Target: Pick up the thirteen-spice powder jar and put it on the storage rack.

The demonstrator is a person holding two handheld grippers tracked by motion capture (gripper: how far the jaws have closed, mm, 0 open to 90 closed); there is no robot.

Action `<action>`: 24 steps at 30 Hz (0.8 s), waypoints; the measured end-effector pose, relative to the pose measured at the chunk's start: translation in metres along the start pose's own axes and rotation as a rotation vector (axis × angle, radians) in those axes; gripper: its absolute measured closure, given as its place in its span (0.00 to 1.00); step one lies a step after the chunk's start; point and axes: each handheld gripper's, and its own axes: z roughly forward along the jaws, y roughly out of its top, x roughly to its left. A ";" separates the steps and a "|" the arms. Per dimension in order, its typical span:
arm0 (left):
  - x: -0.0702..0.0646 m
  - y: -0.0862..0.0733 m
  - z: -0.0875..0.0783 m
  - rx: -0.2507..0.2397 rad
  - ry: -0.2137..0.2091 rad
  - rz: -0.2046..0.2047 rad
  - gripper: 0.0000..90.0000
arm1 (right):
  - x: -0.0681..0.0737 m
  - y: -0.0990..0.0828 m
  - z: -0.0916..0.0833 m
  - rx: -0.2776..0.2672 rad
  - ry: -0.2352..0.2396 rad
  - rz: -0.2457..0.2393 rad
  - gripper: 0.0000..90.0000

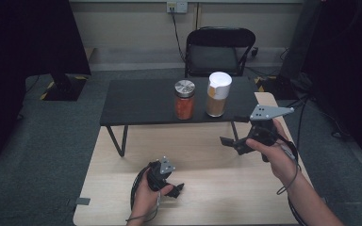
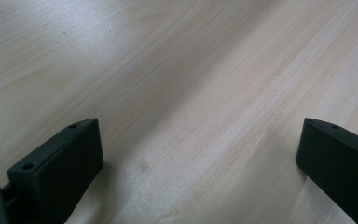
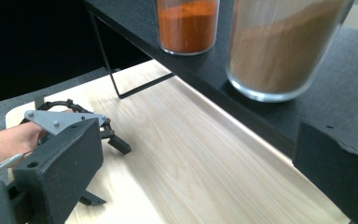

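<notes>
Holding both units over the light wooden table (image 1: 207, 188), I have nothing gripped in either one. My left gripper (image 1: 178, 189) sits low at the near side of the table, just above the wood; in the left gripper view its jaws stand wide apart with bare wood grain between them. My right gripper (image 1: 231, 142) is raised farther forward and to the right, its jaws also spread wide and empty, aimed toward the black shelf (image 1: 136, 101) that stands on thin legs on the far half of the table.

Two jars stand near the shelf's front edge, just beside each other. The white-lidded jar (image 1: 218, 94) of brown powder is the nearer to my right gripper, ahead of it and apart from it; in the right gripper view its base (image 3: 279, 51) lies between the jaw lines. The metal-lidded jar (image 1: 184, 99) of orange powder stands to its left.

Beyond the table: grey carpet (image 1: 52, 136), a black folding chair (image 1: 217, 52) against the wall, and a wall socket (image 1: 176, 6) with a cable plugged in.
</notes>
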 end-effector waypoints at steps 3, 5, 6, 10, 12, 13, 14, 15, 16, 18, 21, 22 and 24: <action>0.000 0.000 0.000 0.000 0.000 0.000 0.00 | 0.001 -0.007 0.000 -0.002 0.003 0.002 0.01; 0.000 0.000 0.000 0.000 0.000 0.000 0.00 | 0.001 -0.012 0.001 0.001 0.013 0.005 0.01; 0.000 0.000 0.000 0.000 0.000 0.000 0.00 | 0.001 -0.015 0.001 0.003 0.015 0.008 0.01; 0.000 0.000 0.000 0.000 0.000 0.000 0.00 | 0.002 -0.023 0.005 0.010 0.031 0.012 0.01; 0.000 0.000 0.000 0.000 0.000 0.000 0.00 | 0.002 -0.026 0.006 0.014 0.026 0.012 0.01; 0.000 0.000 0.000 0.000 0.000 0.000 0.00 | 0.002 -0.027 0.006 0.013 0.027 0.013 0.01; 0.000 0.000 0.000 0.000 0.000 0.000 0.00 | 0.002 -0.029 0.007 0.010 0.029 0.019 0.01; 0.000 0.000 0.000 0.000 0.000 0.000 0.00 | 0.002 -0.031 0.007 0.011 0.028 0.021 0.01; 0.000 0.000 0.000 0.000 0.000 0.000 0.00 | 0.003 -0.031 0.008 0.014 0.030 0.019 0.01; 0.000 0.000 0.000 0.000 0.000 0.000 0.00 | 0.003 -0.034 0.008 0.010 0.034 0.022 0.01; 0.000 0.000 0.000 0.000 0.000 0.000 0.00 | 0.003 -0.038 0.008 0.005 0.036 0.023 0.01; 0.000 0.000 0.000 0.000 0.000 0.000 0.00 | 0.003 -0.038 0.008 0.006 0.036 0.025 0.01; 0.000 0.000 0.000 0.000 0.000 0.000 0.00 | 0.003 -0.040 0.008 0.004 0.036 0.024 0.01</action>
